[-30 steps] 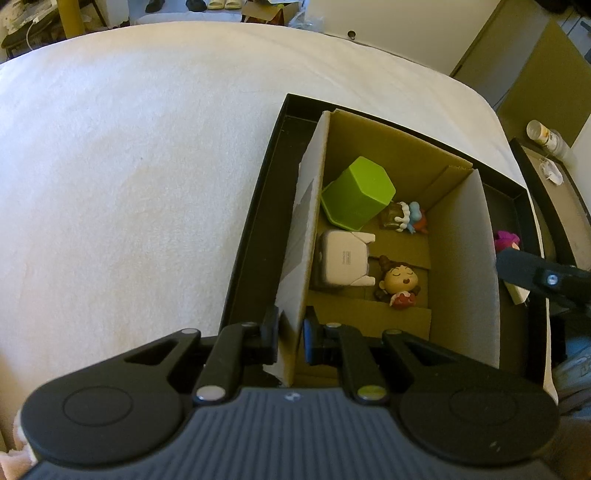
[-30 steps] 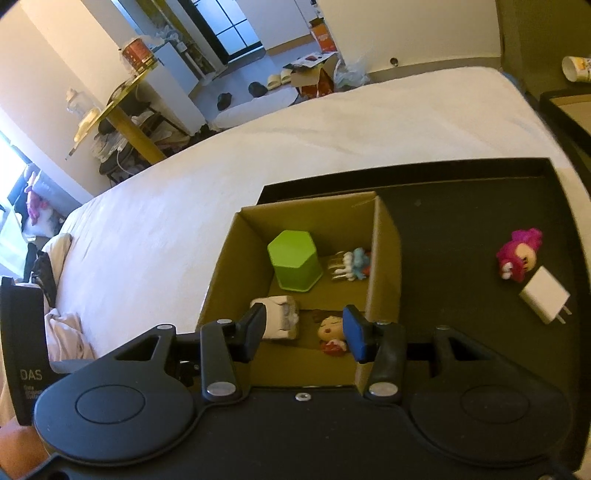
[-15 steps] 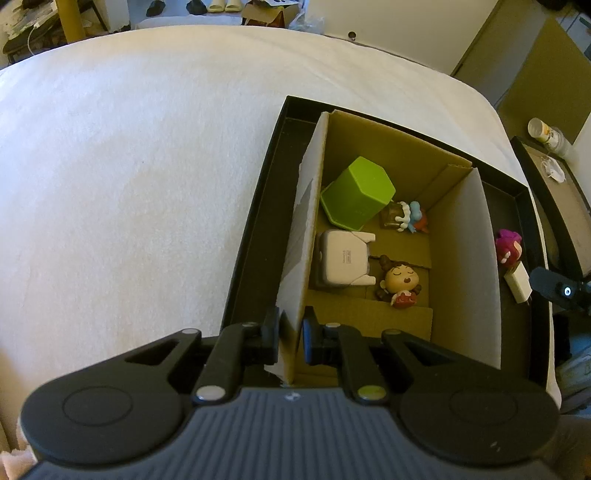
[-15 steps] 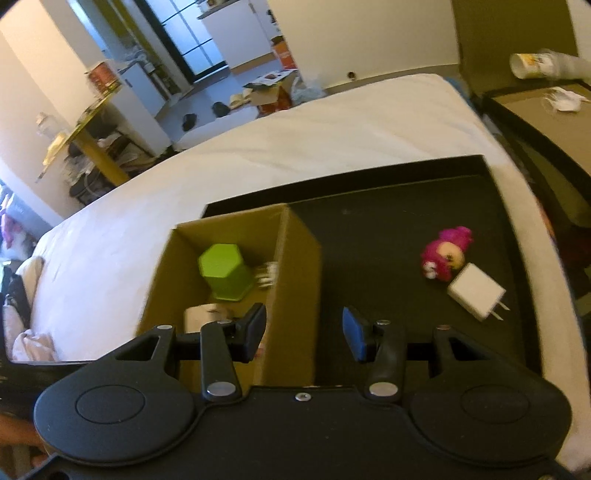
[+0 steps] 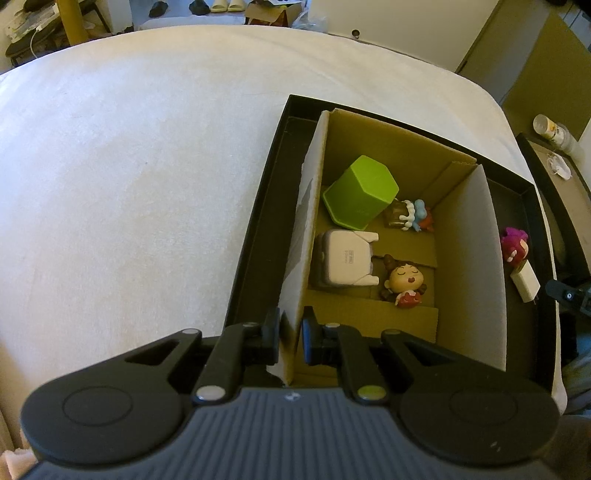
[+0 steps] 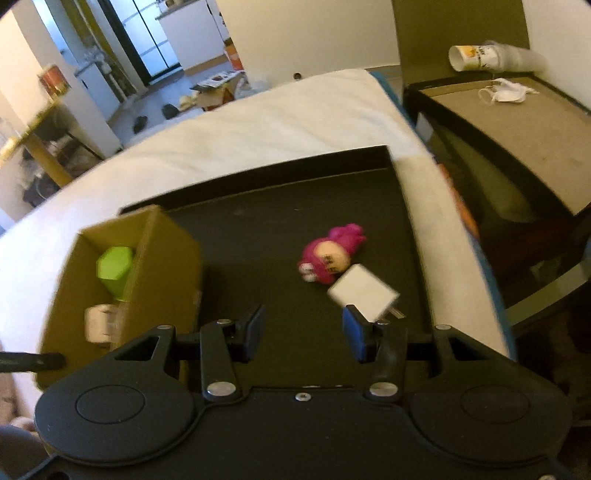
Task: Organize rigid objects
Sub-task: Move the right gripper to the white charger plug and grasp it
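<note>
We see a white bed carrying a black tray, and in it a cardboard box whose near left wall our left tongs pinch tight. Our right tongs hang parted and empty over the tray's bare floor, the box off to their left. Just ahead of their right finger lies the white charger, with the pink toy touching it beyond.

Home bedroom: white bed, floor shoes
</note>
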`<state>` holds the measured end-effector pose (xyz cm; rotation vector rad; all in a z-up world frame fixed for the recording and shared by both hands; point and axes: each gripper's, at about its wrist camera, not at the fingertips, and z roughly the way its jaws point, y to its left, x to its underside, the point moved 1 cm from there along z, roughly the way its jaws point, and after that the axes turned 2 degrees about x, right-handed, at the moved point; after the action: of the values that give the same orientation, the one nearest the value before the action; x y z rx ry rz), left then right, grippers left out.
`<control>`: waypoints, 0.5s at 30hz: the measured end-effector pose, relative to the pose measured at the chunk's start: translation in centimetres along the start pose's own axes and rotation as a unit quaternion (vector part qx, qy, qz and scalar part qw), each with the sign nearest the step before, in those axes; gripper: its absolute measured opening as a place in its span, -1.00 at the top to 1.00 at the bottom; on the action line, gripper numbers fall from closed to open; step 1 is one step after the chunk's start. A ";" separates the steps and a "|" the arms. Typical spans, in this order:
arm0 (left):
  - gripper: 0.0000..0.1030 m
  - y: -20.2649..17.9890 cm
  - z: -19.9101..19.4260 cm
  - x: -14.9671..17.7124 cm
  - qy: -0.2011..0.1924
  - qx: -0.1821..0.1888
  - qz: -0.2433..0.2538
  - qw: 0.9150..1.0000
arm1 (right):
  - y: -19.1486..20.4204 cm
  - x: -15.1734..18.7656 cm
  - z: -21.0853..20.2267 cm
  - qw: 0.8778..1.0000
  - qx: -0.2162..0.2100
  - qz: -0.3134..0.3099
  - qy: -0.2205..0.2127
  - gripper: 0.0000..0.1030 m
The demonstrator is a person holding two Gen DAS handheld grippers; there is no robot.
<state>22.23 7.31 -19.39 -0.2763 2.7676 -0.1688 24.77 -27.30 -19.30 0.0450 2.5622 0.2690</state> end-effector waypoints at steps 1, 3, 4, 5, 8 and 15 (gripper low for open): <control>0.79 0.0 0.0 0.0 0.000 -0.001 0.000 1.000 | -0.3 -0.1 0.3 1.000 0.003 -0.006 0.001 0.09; 0.79 0.0 0.1 0.0 0.001 -0.002 0.000 1.000 | -0.7 -0.2 0.7 1.000 0.009 -0.014 0.001 0.09; 0.79 -0.1 0.1 -0.1 0.001 -0.003 0.001 1.000 | -0.9 -0.3 1.0 1.000 0.012 -0.018 0.002 0.09; 0.79 -0.1 0.2 -0.1 0.002 -0.004 0.001 1.000 | -1.1 -0.4 1.4 1.000 0.015 -0.022 0.003 0.09; 0.79 -0.2 0.4 -0.1 0.004 -0.005 0.000 1.000 | -1.5 -0.5 2.5 0.999 0.026 -0.037 0.012 0.09; 0.79 -0.3 0.6 -0.2 0.006 -0.006 -0.001 1.000 | -1.9 -0.8 4.6 0.996 0.044 -0.066 0.030 0.09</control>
<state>22.69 7.05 -19.88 -0.2808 2.7808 -0.1535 27.99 -28.35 -23.04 -0.1015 2.6210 0.1080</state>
